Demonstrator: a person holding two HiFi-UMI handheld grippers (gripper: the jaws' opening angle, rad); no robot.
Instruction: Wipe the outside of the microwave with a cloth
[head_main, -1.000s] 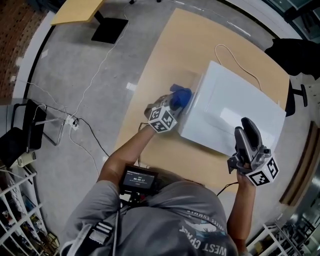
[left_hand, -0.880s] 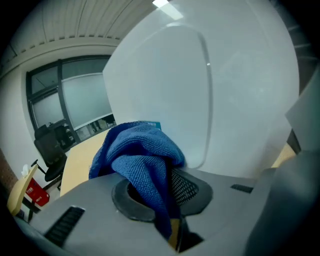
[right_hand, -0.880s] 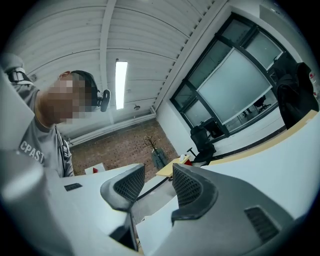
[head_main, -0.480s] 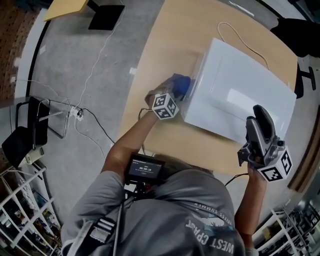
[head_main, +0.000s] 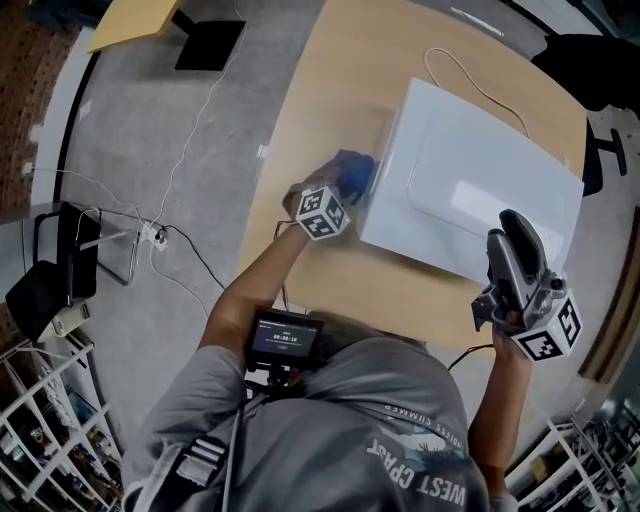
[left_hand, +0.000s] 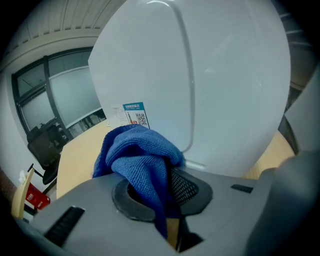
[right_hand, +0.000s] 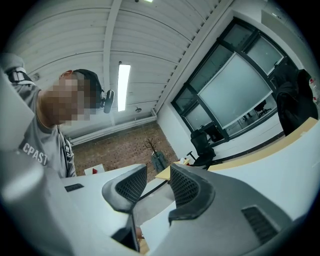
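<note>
A white microwave (head_main: 470, 190) stands on a light wooden table (head_main: 320, 90). My left gripper (head_main: 345, 188) is shut on a bunched blue cloth (head_main: 352, 170) and holds it against the microwave's left side wall. In the left gripper view the cloth (left_hand: 135, 155) bulges out of the left gripper (left_hand: 160, 187), close in front of the white wall (left_hand: 215, 75). My right gripper (head_main: 515, 228) hovers at the microwave's near right corner. Its jaws have just been closing a little but stand apart (right_hand: 157, 187), with only a pale surface showing in the gap behind them and nothing gripped.
A thin power cord (head_main: 470, 85) loops on the table behind the microwave. A blue-and-white label (left_hand: 134, 114) sits low on the wiped wall. Cables (head_main: 150, 235) trail over the grey floor at the left. A dark chair (head_main: 600, 60) stands beyond the table's far right.
The left gripper with the cloth has slid down along the microwave's left side, toward me. The right gripper has stayed by the near right corner.
</note>
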